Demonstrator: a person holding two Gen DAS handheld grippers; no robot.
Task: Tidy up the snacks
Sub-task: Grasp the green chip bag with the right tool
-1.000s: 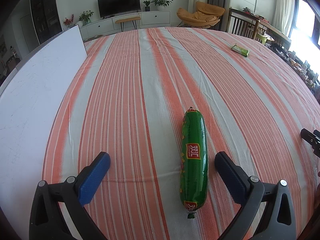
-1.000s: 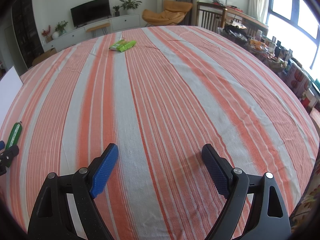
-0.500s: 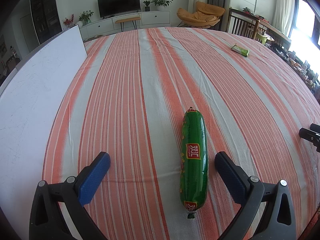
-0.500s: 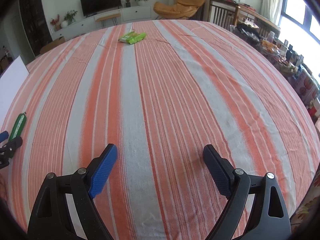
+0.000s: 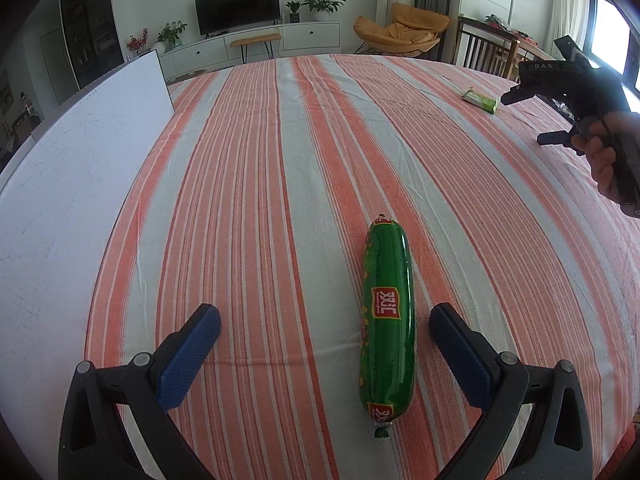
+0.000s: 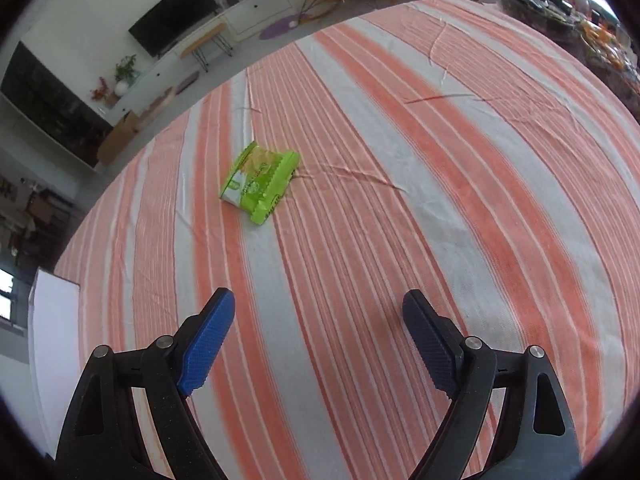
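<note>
- We see the left gripper low over the striped tablecloth, its two blue-padded fingers spread wide with nothing between them in a grip
- A green sausage in shiny wrapping lies lengthwise on the cloth between those fingers, nearer the right-hand one and touching neither; its clipped end points toward the camera
- To the left of the sausage we see a white board lying flat over the table's left side
- Far across the cloth, toward the right, a small green snack packet lies flat; in the left wrist view the right gripper is raised in the air near it, held by a person's hand
- From the right wrist view, the right gripper has its fingers wide apart and empty above the cloth
- The snack packet lies ahead of it and somewhat to the left, well apart from the fingertips, on a pale stripe
- Behind the table we see a television on a low white cabinet and an orange armchair
</note>
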